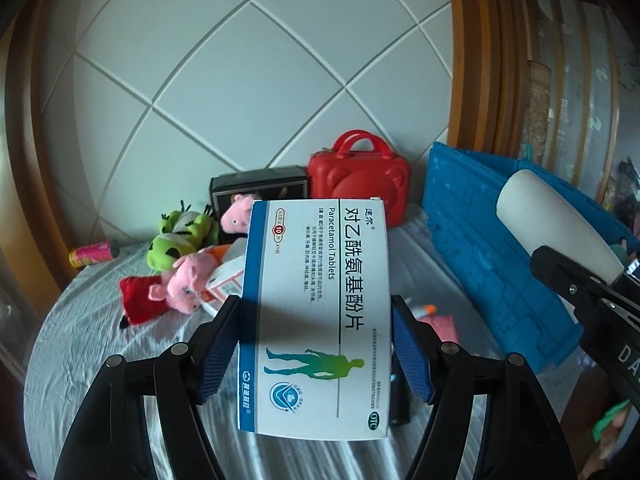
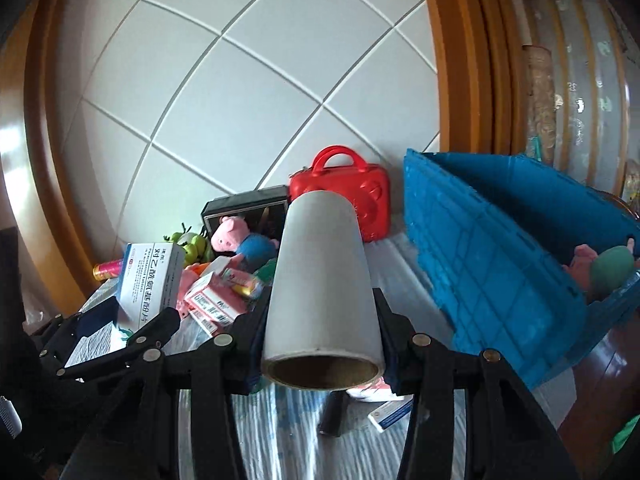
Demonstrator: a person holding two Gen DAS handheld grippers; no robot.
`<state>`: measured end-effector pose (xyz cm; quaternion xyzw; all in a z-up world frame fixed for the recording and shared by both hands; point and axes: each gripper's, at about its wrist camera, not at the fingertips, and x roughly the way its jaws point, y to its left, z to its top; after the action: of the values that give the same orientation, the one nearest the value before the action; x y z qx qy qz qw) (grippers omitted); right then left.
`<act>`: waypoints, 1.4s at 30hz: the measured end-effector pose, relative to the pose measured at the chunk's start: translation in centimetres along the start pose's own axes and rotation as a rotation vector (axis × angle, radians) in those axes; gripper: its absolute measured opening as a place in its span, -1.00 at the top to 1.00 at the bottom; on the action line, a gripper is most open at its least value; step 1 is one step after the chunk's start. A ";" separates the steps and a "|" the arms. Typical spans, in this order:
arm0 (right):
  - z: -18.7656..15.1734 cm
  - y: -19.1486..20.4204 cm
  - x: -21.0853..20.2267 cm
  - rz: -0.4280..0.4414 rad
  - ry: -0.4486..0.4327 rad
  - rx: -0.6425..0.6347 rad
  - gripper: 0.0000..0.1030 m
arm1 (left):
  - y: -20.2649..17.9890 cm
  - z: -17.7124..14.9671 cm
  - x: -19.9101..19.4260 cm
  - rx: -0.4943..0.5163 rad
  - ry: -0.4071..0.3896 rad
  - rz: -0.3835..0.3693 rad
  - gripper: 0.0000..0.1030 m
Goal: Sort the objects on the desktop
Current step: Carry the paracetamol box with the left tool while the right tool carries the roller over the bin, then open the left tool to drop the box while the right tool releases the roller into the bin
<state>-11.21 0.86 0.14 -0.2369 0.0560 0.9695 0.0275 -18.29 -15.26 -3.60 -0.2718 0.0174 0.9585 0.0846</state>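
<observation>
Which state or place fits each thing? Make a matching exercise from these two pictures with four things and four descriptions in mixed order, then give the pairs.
Things
1. white and blue paracetamol tablet box
2. white roll with a cardboard core
3. red plastic case with a handle
4. pink drink can

Descriptions
A. lying on its side at the table's far left
B. clamped in the right gripper
C. standing against the wall
D. clamped in the left gripper

Pairs: 1-D, 2-B, 3-C, 4-A

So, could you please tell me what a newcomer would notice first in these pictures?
Two held things fill the foreground: a white and blue tablet box between the left gripper's fingers, and a white roll clamped in the right gripper. Behind them, a red case stands by the wall, with a blue crate to its right.
</observation>
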 end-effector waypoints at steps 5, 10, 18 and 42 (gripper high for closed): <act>2.2 -8.7 -1.3 -0.050 -0.068 0.009 0.13 | -8.4 2.5 0.1 0.017 -0.062 -0.041 -0.39; 4.2 -19.8 -1.0 -0.091 -0.099 0.024 0.13 | -19.3 5.8 0.3 0.034 -0.118 -0.085 -0.39; 4.6 -33.8 1.2 -0.132 -0.019 0.054 0.13 | -34.8 8.3 2.1 0.110 -0.097 -0.148 -0.39; 4.2 -41.1 5.4 -0.109 0.065 0.099 0.07 | -41.0 6.3 7.4 0.146 0.066 -0.078 -0.58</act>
<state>-14.58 42.25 -2.60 -0.2693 0.0916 0.9544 0.0903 -20.77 26.79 -1.58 -0.2967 0.0796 0.9412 0.1409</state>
